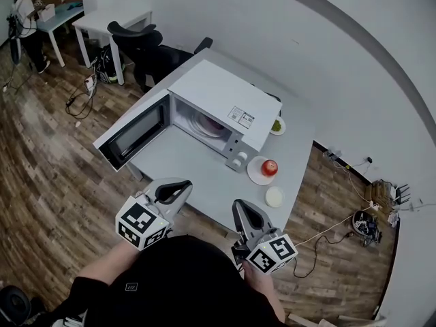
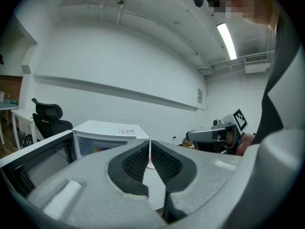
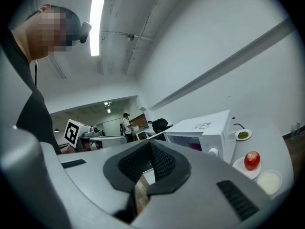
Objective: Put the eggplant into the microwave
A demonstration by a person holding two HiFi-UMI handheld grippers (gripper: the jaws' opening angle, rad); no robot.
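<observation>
The white microwave stands on the grey table with its door swung open to the left. Inside, on the turntable plate, lies something purple, which looks like the eggplant; it is dim in the left gripper view. My left gripper and right gripper hover at the table's near edge, apart from the microwave. Both are shut with nothing between the pads, as the left gripper and right gripper views show.
A red apple sits on a white plate right of the microwave, with a small white dish nearer me. A plate with something green lies behind. A black office chair, a white desk and a person are beyond.
</observation>
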